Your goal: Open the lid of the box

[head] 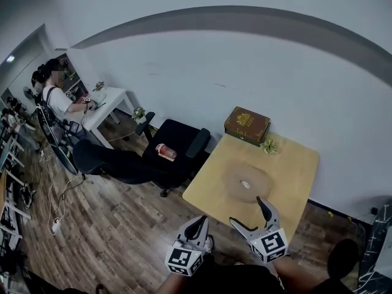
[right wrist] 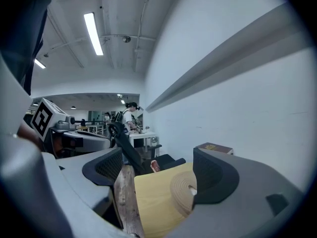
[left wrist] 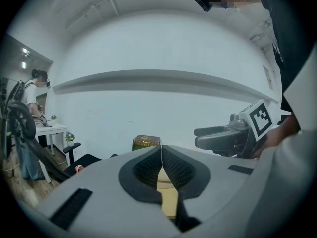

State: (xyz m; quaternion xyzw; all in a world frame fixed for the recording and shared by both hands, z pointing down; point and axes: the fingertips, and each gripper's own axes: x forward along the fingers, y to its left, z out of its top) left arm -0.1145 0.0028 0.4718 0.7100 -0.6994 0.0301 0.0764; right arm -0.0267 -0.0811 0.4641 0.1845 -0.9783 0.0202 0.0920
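Left gripper was held low at the near side, off the table, jaws pressed together with nothing between them, as confirmed in the left gripper view. Box was found at the table's far left corner, close to the wall, lid down; it was also seen past the shut jaws and from the right gripper view. It was well apart from both grippers. A round mat was lying mid-table between grippers and box. Right gripper was held over the near table edge, jaws spread wide and empty.

Box was judged to be stiff, flat, book-like and probably light, with a smooth and possibly slippery dark cover. Lid would best be taken at its near free edge, with the base pinned by the other gripper so it is not dragged or tipped. Hinge side could not be told
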